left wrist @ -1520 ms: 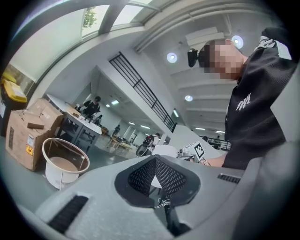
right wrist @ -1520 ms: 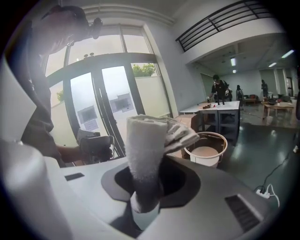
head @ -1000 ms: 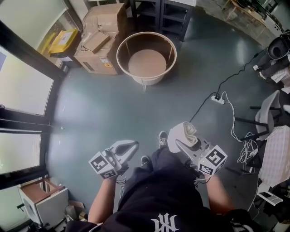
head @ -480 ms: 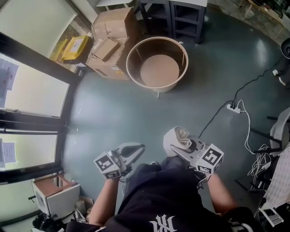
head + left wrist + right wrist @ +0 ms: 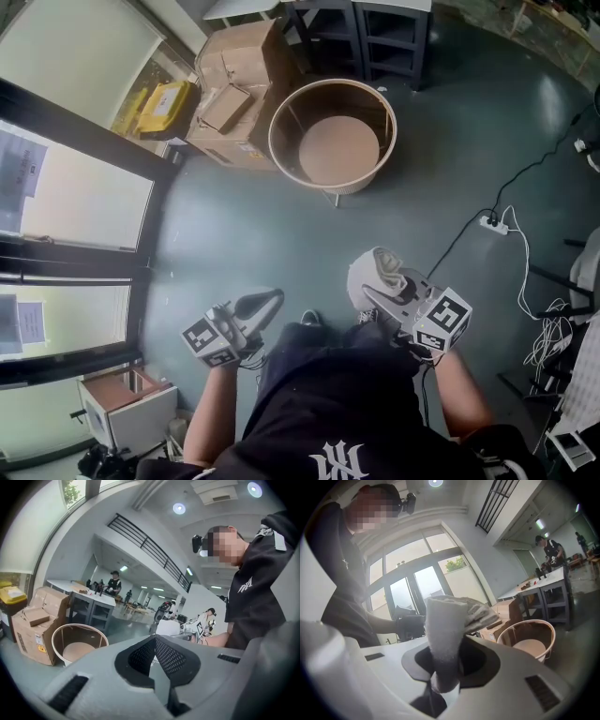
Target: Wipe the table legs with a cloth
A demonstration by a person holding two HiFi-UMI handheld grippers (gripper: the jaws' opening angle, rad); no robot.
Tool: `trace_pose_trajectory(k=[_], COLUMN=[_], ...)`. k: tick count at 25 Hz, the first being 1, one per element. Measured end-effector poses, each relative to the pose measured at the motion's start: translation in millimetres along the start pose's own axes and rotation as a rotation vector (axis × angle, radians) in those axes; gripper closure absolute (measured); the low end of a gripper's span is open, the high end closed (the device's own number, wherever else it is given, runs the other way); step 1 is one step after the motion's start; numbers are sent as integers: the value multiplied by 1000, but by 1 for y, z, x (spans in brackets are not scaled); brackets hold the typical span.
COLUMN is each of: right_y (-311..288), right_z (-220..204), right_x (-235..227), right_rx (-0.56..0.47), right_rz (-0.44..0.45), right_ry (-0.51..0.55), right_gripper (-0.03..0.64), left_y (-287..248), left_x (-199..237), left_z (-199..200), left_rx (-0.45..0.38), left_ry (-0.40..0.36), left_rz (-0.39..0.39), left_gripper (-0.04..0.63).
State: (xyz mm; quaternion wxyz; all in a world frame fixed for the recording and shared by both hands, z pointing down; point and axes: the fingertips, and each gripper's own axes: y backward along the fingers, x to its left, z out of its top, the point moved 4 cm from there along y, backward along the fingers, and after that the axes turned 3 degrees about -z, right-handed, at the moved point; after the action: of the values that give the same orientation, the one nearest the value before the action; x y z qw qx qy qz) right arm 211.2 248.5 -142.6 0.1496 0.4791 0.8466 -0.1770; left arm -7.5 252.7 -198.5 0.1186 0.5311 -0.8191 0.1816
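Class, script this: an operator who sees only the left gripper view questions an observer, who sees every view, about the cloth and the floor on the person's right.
Operator: Where is the cloth?
Observer: The right claw is shut on the white cloth.
Operator: What lies on the floor to the person's right?
Observer: A white power strip with its cables.

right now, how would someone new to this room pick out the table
From the windows on the left, go to the cardboard boxes at the far end. The table stands right beside them: the one round, tan, open-topped drum among square boxes and dark shelves.
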Motion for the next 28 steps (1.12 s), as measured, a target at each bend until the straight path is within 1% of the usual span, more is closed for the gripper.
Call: trace_pose_trajectory(k=[3, 6, 9, 12, 15, 18, 20, 22, 24, 26, 28], right_y=[-6, -24, -52, -89, -138, -184, -207, -225, -237, -243, -245], right_z=[-1, 1, 10, 18, 28, 46, 56, 64, 73, 81, 83], right_x=[-5, -3, 1, 7, 17, 22, 23, 23, 22, 23, 24], right_rx=[13, 44, 62, 61, 83, 141, 161, 165, 159, 145, 127], right_rz=[-35, -68, -106, -156, -183, -188, -209, -246, -268, -269, -250], right_ry=[-5, 2, 13, -8, -38, 2, 32, 38, 45, 57, 58], right_gripper=[532, 532, 532, 532, 532, 532, 532, 532, 532, 532, 532], left_y=[1, 8, 18, 39, 74, 94, 103, 110, 113, 107, 99], left_x=[19, 42, 71, 103, 147, 185, 207, 224, 238, 250, 259], left_z=[0, -1, 3, 13, 17, 26, 21, 14, 7, -1, -9], left_rx=[-2, -19, -63, -110, -105, -126, -109, -104, -110, -109, -98], left_ry=[-12, -6, 29, 69, 73, 107, 110, 122, 152, 184, 201], left_rz=[-21, -55, -95, -136, -139, -166, -188, -216, -242, -267, -283], left_gripper=[589, 589, 589, 589, 589, 589, 589, 589, 589, 589, 589])
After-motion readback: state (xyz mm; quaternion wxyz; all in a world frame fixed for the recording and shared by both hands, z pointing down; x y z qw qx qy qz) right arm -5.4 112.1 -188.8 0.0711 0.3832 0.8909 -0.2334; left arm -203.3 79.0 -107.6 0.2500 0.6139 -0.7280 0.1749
